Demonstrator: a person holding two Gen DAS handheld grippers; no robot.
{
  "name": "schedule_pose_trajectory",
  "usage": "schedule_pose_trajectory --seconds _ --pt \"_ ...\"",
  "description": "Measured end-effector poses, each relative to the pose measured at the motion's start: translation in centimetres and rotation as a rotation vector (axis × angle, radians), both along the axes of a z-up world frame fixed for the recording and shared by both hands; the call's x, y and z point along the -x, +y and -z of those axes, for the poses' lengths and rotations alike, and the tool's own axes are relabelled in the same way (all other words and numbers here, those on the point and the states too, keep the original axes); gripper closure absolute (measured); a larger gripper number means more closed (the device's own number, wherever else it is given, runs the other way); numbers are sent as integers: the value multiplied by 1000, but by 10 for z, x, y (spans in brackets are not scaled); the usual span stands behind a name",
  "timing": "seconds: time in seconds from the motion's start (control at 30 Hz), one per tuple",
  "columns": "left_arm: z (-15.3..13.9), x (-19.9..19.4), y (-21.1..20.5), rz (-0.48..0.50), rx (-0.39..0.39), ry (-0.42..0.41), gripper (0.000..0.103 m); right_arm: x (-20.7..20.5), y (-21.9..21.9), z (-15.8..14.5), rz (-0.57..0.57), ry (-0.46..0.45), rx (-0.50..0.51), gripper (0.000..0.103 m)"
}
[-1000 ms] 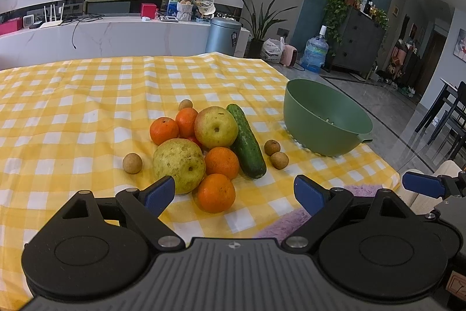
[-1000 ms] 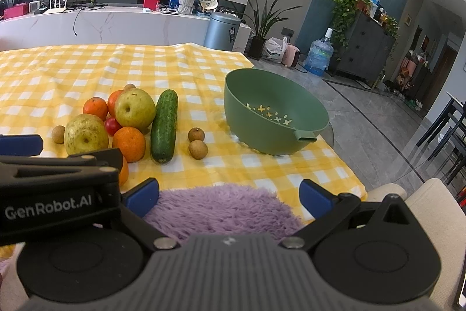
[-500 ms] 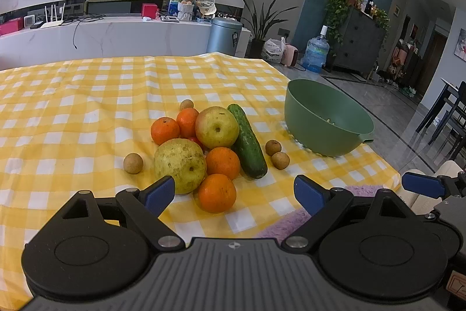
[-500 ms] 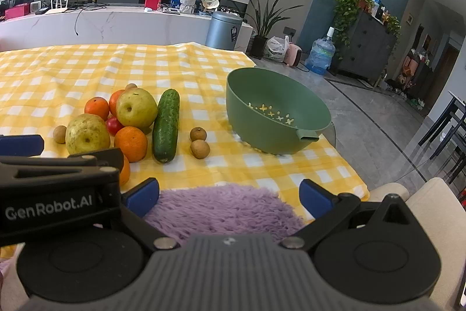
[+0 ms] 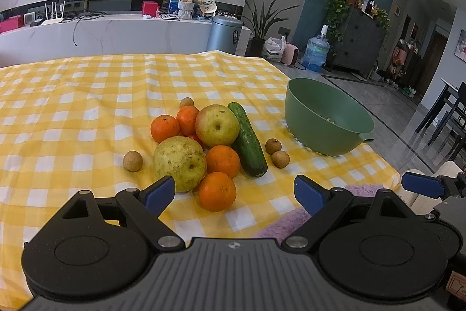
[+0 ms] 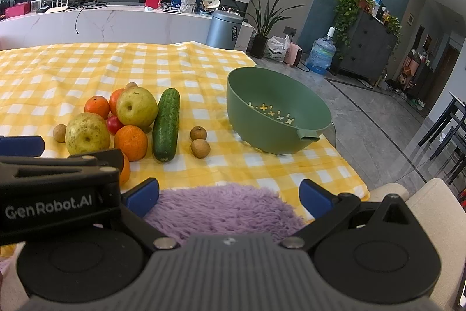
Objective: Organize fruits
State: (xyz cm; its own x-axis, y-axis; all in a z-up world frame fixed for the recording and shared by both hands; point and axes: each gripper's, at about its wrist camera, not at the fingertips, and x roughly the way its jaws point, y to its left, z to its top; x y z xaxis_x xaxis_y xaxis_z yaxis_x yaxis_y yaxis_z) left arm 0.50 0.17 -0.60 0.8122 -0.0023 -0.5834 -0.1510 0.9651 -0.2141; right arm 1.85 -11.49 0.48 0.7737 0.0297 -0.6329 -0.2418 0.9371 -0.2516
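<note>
my left claw (image 5: pixel 234 191) released, low centre | my right claw (image 6: pixel 228 194) released above purple fluff (image 6: pixel 224 209) | fruit pile (image 5: pixel 201 147) mid-frame on checked cloth (image 5: pixel 87 95), cucumber (image 5: pixel 247 143) alongside | green bowl (image 5: pixel 327 118) right of centre, no fruit inside

Both wrist views low, facing forward, sharing green bowl (image 5: pixel 329 118), left nearer fruit

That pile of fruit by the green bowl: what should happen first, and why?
Probably ease the open left gripper down onto the nearest round orange mandarin. It lies just ahead between the fingers, and the green plastic colander bowl holds no fruit yet.
</note>
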Motion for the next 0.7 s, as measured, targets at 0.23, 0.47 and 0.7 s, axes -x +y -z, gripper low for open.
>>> schedule_pose_trajectory --seconds 0.23,0.47,0.7 --pt "0 0 0 -2 -2 0 0 0 0 0 0 0 0 5" --pt "1 0 0 -1 -1 1 0 0 0 0 0 -1 0 5" --pt "1 0 -1 -1 6 7 0 0 0 0 0 -1 0 4"
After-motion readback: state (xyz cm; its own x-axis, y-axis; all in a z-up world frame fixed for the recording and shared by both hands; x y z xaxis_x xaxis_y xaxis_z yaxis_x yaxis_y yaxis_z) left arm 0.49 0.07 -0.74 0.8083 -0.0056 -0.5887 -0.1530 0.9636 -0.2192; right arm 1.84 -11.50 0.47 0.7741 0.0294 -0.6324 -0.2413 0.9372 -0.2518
